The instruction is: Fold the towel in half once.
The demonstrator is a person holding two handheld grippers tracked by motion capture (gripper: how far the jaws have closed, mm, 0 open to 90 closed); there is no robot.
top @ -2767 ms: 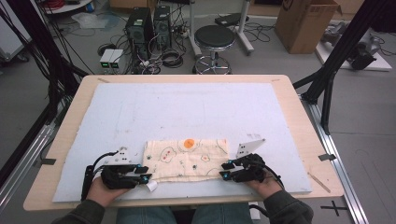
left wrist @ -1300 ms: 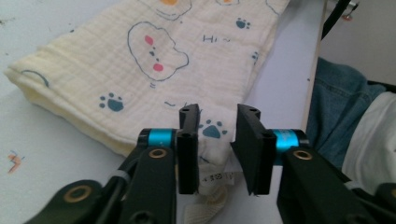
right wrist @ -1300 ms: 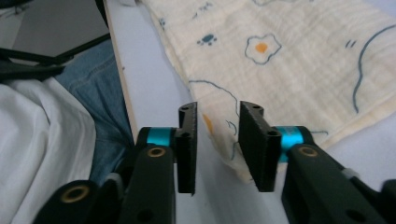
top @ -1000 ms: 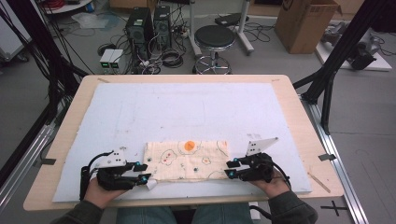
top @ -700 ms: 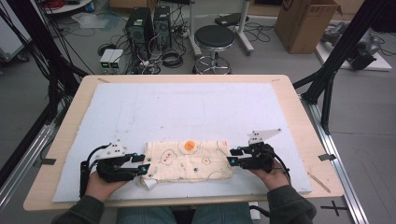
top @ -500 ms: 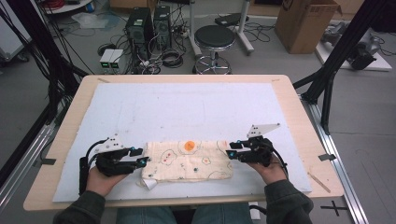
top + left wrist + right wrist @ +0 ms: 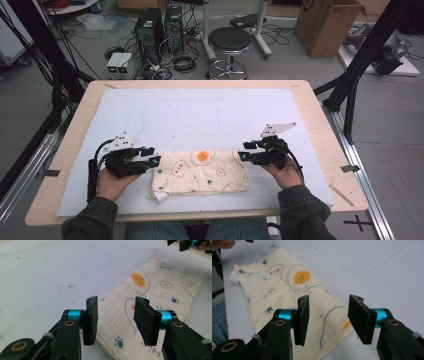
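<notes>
A folded cream cloth (image 7: pixel 202 172) with egg and paw prints lies flat near the table's front edge; it shows too in the left gripper view (image 7: pixel 150 297) and the right gripper view (image 7: pixel 287 287). My left gripper (image 7: pixel 155 160) hovers at the cloth's left end, jaws open and empty; in its own view (image 7: pixel 115 320) the jaws straddle the cloth's edge. At the cloth's right end my right gripper (image 7: pixel 241 156) is open, over the far right corner (image 7: pixel 328 320). A white corner of the cloth (image 7: pixel 160 196) sticks out at the front left.
A white mat (image 7: pixel 200 115) covers most of the wooden table (image 7: pixel 330 130), with bare mat behind the cloth. A stool (image 7: pixel 230 42), computer towers (image 7: pixel 157 25), cables and a cardboard box (image 7: pixel 325 22) stand on the floor beyond.
Both grippers have moved away from the front edge, up to the cloth's two ends. The cloth now lies flat with its far edge straightened.
</notes>
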